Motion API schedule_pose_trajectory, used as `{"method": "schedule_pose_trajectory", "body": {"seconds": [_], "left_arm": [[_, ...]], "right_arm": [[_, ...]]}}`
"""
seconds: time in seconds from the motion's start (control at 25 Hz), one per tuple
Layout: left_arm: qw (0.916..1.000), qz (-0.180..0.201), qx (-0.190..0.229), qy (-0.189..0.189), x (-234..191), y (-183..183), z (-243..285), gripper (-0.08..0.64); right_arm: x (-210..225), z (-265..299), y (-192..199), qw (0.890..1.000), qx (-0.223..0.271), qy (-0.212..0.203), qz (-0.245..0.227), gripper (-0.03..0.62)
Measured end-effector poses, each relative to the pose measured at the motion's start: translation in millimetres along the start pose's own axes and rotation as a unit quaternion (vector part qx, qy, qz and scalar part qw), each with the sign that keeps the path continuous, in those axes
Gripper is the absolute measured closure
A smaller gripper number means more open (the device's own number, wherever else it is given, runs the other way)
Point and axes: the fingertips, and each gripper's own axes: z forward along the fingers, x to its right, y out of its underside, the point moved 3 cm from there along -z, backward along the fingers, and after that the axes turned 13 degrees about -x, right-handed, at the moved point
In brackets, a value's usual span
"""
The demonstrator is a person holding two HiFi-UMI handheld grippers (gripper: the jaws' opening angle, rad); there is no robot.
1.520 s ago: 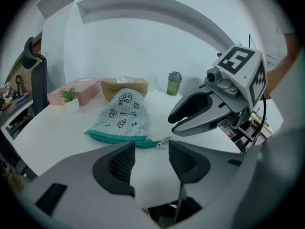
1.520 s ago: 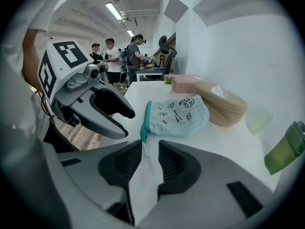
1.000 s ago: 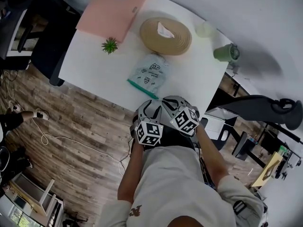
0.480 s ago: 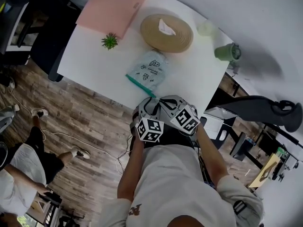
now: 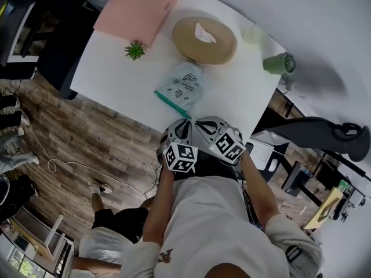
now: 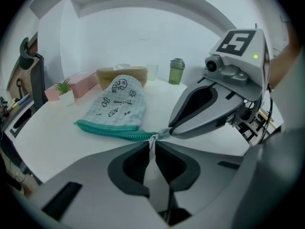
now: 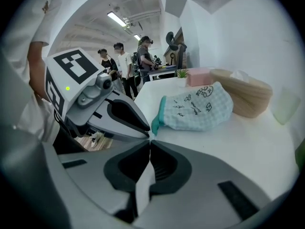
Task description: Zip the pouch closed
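L gripper (image 6: pixel 153 141) just clamped pouch (image 6: pixel 116 106) end; R gripper (image 7: pixel 150 138) nips zip pull (image 6: pixel 161 133), prob

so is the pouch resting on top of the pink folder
No, the pouch lies on the bare white table, well apart from the pink folder at the far corner.

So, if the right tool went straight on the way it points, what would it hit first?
The pouch, at its teal zipper end, which lies right at the shut tips of the right tool. It may already be touching; depth there is hard to judge.
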Motion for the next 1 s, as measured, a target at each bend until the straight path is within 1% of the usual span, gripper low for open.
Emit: {"method": "schedule_pose_trajectory", "body": {"seconds": [0.08, 0.16, 0.44, 0.72, 1.0], "left_arm": [[0.9999, 0.015, -0.003, 0.003, 2.0, -1.5, 1.5, 0.531], [0.9996, 0.027, -0.007, 0.005, 2.8, -2.1, 1.6, 0.552], [0.9987, 0.043, -0.013, 0.024, 3.7, -2.6, -0.5, 0.561], [0.9987, 0.041, -0.016, 0.027, 1.0, -3.1, -3.4, 0.561], [0.9993, 0.028, -0.014, 0.02, -4.1, -5.7, -5.2, 0.561]], "right_arm": [[-0.4, 0.6, 0.8, 1.0, -0.001, 0.001, 0.002, 0.588], [-0.5, 0.9, 1.9, 1.0, -0.003, 0.005, 0.004, 0.588], [0.8, -0.2, 4.1, 1.0, -0.011, 0.021, 0.014, 0.59], [1.7, -2.1, 5.3, 0.999, -0.013, 0.03, 0.024, 0.591], [2.9, -4.9, 5.1, 0.999, -0.015, 0.037, 0.026, 0.591]]}}
